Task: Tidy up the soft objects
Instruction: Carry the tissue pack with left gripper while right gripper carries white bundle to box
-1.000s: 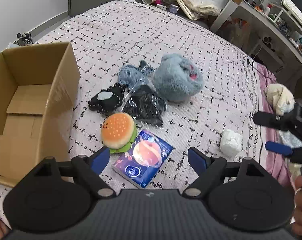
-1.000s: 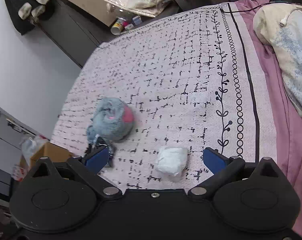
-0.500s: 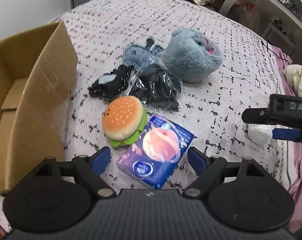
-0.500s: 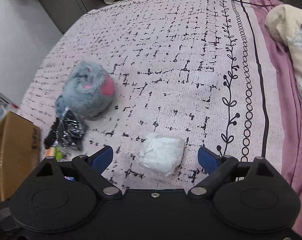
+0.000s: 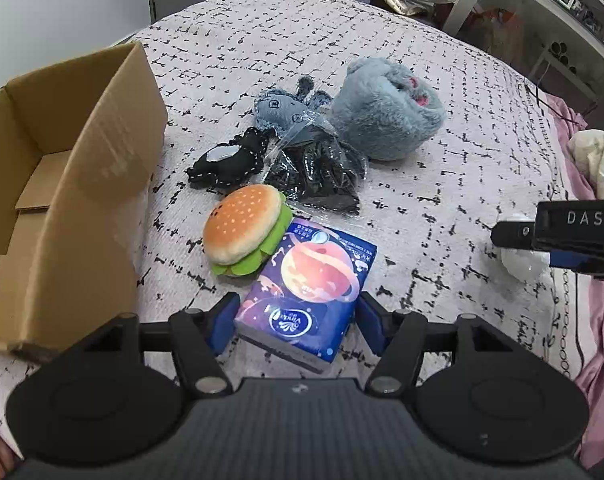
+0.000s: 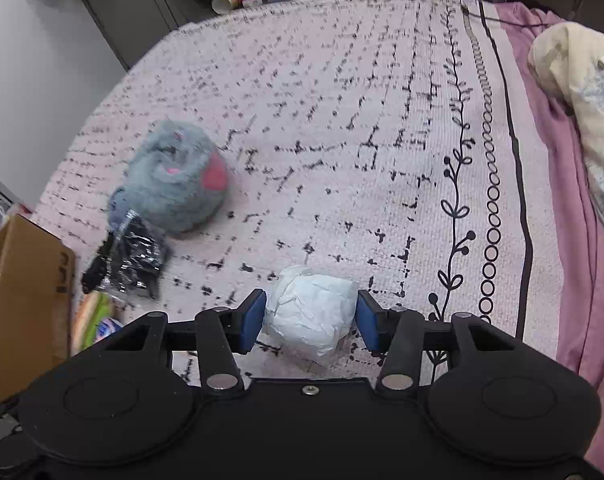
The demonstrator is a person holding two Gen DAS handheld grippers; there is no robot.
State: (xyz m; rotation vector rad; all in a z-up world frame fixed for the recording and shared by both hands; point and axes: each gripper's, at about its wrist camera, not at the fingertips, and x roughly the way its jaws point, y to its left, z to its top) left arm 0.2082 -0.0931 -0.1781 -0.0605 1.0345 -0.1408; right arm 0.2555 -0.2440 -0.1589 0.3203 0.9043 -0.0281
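On the bed, my left gripper (image 5: pixel 297 322) has its blue pads either side of a blue tissue pack (image 5: pixel 308 288), jaws close around it and touching its sides. A burger plush (image 5: pixel 245 234), a black plush (image 5: pixel 227 160), a bag of black items (image 5: pixel 318 172), a denim plush (image 5: pixel 285 108) and a grey furry plush (image 5: pixel 386 110) lie beyond. My right gripper (image 6: pixel 310 322) brackets a white crumpled wad (image 6: pixel 312 312), pads at its sides; it also shows in the left wrist view (image 5: pixel 558 236).
An open cardboard box (image 5: pixel 61 184) stands at the left on the patterned bedspread (image 6: pixel 342 120). Pink sheet and a cream pillow (image 6: pixel 574 64) lie at the right. A desk and clutter stand beyond the bed's far edge.
Both grippers have moved forward and down and narrowed: the left now straddles the tissue pack, the right now straddles the white wad.
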